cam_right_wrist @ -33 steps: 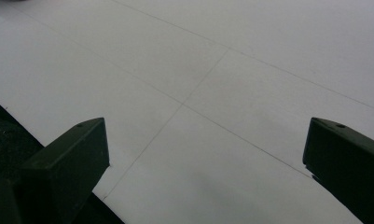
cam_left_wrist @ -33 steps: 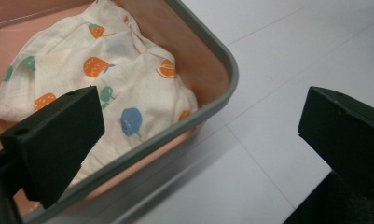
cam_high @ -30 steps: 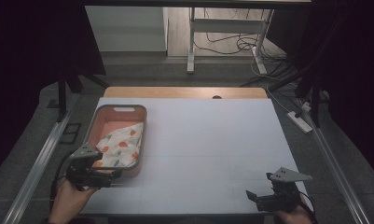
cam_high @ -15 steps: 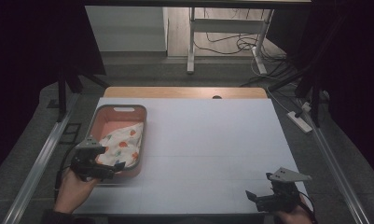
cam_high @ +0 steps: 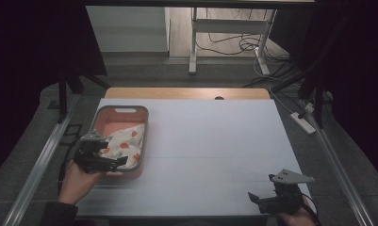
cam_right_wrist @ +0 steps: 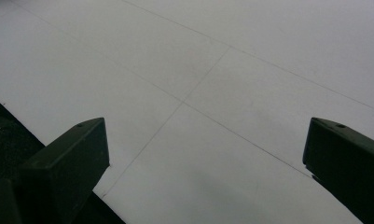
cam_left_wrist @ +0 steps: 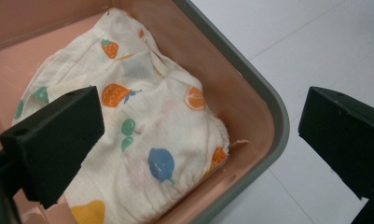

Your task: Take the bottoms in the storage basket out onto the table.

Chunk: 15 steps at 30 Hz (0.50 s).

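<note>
Left gripper (cam_high: 112,161), jaws spread, poised over near end of pink bin (cam_high: 120,109) at table's left, fruit-print cloth (cam_left_wrist: 142,135) directly below between jaws; right gripper (cam_high: 257,199), jaws spread, empty, well apart at near right.

No legible text, label, brand, number or sign appears; the cloth (cam_left_wrist: 142,140) inside the pink bin (cam_left_wrist: 250,112) carries printed fruit motifs only, without lettering.
</note>
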Each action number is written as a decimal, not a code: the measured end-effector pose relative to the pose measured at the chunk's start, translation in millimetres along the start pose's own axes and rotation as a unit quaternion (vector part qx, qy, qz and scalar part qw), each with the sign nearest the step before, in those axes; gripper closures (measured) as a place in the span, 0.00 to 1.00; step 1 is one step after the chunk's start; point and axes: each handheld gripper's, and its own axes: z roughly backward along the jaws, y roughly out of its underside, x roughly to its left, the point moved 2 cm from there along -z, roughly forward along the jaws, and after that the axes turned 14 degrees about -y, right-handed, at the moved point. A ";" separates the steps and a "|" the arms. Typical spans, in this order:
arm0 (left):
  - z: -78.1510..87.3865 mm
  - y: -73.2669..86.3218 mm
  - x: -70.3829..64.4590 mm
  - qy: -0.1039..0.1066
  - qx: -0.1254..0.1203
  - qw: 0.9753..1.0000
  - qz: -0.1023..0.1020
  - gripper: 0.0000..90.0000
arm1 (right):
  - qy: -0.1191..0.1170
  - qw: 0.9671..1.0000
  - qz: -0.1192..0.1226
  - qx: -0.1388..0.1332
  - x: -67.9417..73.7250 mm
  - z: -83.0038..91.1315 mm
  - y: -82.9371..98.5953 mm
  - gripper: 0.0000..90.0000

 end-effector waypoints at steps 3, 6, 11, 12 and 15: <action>-3.2 -2.9 1.6 0.003 0.003 1.000 -0.003 0.00 | 0.000 1.000 0.000 0.000 -0.1 0.0 0.0 0.01; -6.4 -5.1 3.8 0.002 0.008 1.000 -0.006 0.00 | 0.000 1.000 0.001 0.001 0.1 -0.1 0.0 0.01; -12.5 -8.8 8.5 0.002 0.015 1.000 -0.010 0.00 | 0.000 1.000 0.001 0.002 0.2 -0.2 0.0 0.01; -15.2 -11.0 10.3 0.004 0.016 1.000 -0.012 0.00 | 0.002 1.000 0.000 0.001 -0.1 -0.2 -0.1 0.01; -18.2 -13.8 11.7 0.004 0.017 1.000 -0.018 0.00 | 0.001 1.000 -0.001 0.000 -0.2 -0.1 -0.1 0.01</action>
